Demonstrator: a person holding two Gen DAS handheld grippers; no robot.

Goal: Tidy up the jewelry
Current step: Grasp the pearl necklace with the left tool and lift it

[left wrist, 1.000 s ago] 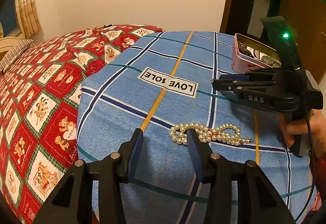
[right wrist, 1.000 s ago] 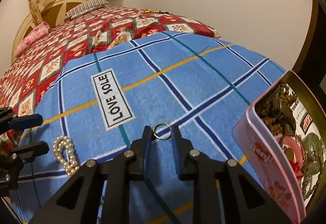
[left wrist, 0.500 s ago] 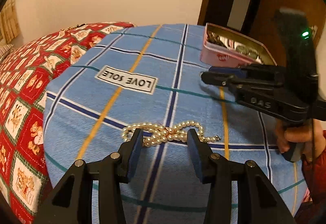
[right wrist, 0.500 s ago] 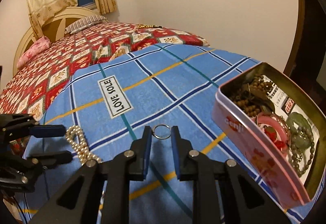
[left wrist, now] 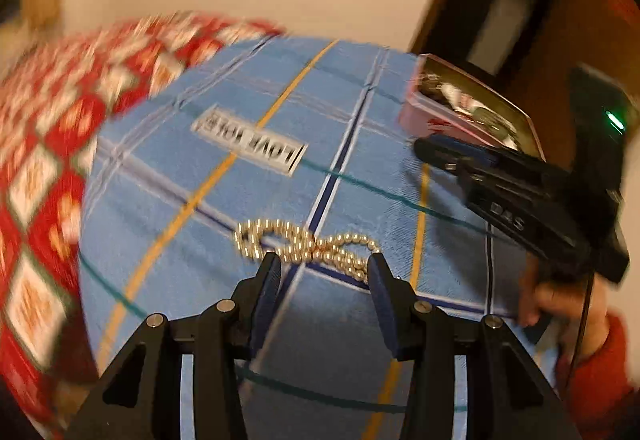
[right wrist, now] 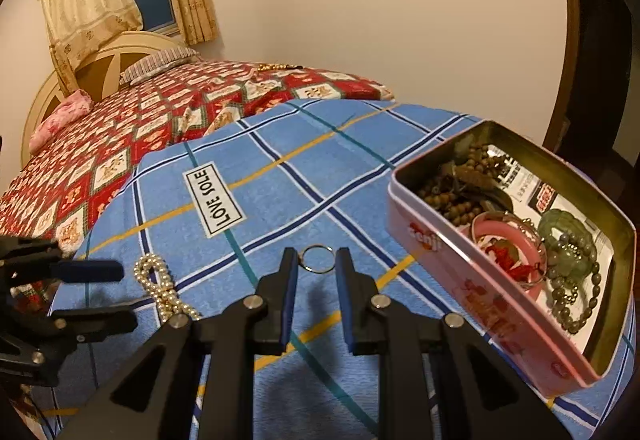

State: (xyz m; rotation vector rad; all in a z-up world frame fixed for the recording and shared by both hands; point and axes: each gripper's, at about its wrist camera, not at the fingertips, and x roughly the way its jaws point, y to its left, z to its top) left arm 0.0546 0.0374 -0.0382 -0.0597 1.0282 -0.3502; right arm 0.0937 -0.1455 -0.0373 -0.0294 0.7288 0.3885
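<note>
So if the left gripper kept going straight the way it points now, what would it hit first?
Most likely the pearl necklace: it lies on the blue blanket just past the left gripper, between its open fingertips. The view is blurred, so how far above the blanket the tips are is unclear.

One pearl necklace (right wrist: pixel 162 290), one metal ring (right wrist: pixel 317 258), one pink tin (right wrist: pixel 472 276), two grippers.

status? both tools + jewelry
Left tool open over the pearls. Right tool shut on ring, beside the tin. Nothing in the way.
</note>
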